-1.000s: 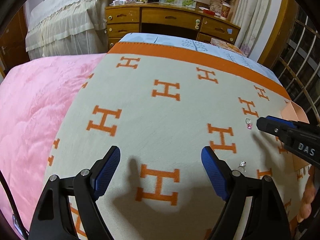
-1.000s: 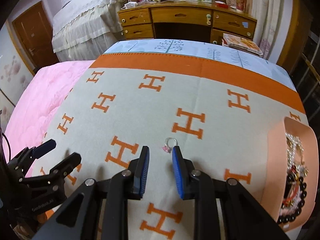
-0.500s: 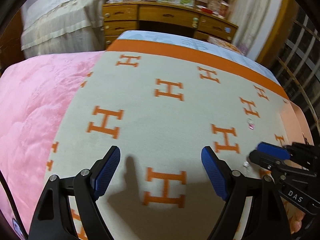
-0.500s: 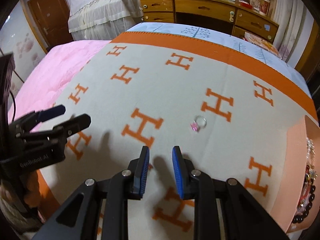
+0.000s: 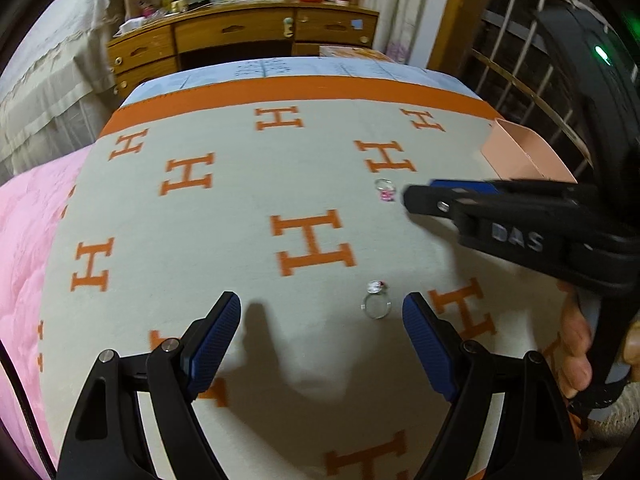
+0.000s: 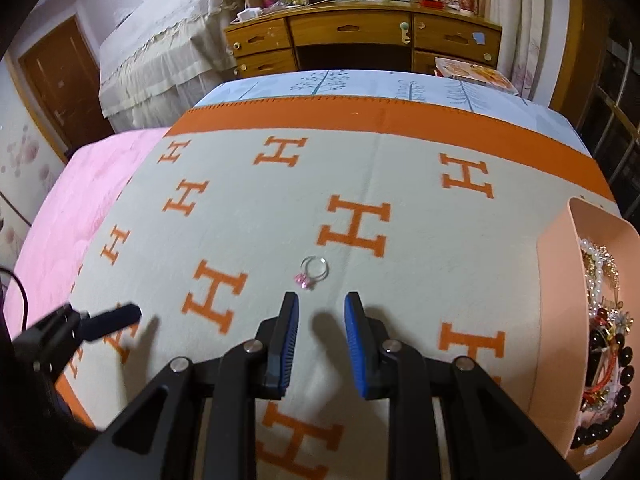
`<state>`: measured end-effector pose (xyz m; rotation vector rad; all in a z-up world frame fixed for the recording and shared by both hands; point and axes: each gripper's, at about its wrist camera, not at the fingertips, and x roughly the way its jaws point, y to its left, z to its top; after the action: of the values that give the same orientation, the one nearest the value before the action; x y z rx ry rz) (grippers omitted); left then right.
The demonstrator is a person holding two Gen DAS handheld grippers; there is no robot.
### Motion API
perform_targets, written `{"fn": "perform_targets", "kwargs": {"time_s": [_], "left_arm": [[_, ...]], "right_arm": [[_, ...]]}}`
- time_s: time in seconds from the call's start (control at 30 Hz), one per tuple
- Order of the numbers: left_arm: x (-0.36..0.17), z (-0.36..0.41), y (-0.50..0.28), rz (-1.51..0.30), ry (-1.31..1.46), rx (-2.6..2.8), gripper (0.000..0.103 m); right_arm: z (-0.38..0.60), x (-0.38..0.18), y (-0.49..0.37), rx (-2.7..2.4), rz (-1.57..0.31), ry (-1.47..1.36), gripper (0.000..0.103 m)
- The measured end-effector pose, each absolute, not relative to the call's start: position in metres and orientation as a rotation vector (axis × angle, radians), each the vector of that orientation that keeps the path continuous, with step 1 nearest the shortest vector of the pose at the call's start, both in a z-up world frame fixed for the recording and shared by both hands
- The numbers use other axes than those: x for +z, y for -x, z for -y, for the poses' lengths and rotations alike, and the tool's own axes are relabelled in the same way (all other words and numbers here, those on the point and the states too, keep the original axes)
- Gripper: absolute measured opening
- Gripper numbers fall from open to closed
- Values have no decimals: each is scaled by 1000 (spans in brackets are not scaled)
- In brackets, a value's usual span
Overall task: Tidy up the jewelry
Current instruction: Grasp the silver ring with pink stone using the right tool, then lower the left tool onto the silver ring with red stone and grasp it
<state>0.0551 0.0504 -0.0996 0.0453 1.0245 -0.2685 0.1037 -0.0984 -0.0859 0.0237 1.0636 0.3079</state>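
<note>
From the left wrist view, we are holding the left hand-held gripper (image 5: 322, 330) over a cream blanket (image 5: 224, 216) patterned with orange H letters, its blue pads standing wide apart with nothing between them. A silver ring with a clear stone (image 5: 376, 300) is lying on the blanket just inside the right pad. Further off, a ring with a pink stone (image 5: 386, 191) is lying just in front of the right hand-held gripper (image 5: 416, 200)

From the right wrist view, we are keeping the right hand-held gripper (image 6: 322, 316) narrowly parted, gripping nothing. The pink-stone ring (image 6: 313, 273) is resting just ahead of its left pad. A peach tray (image 6: 556, 300) at the right edge is holding beads and pearls (image 6: 604, 320)
</note>
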Motion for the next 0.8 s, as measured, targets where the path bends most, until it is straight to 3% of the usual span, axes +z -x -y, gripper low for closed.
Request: {"fn": "perform_targets", "kwargs": {"time_s": [0.7,0.8], "left_arm": [[-96,-58,-51,-1021,-2,-275,82],[-98,-57,-51,-1032,2,-285,82]], "right_arm": [[67,-99,-116,323,-1023,72,23],[63,-99,-113,306,-1003,132,15]]}}
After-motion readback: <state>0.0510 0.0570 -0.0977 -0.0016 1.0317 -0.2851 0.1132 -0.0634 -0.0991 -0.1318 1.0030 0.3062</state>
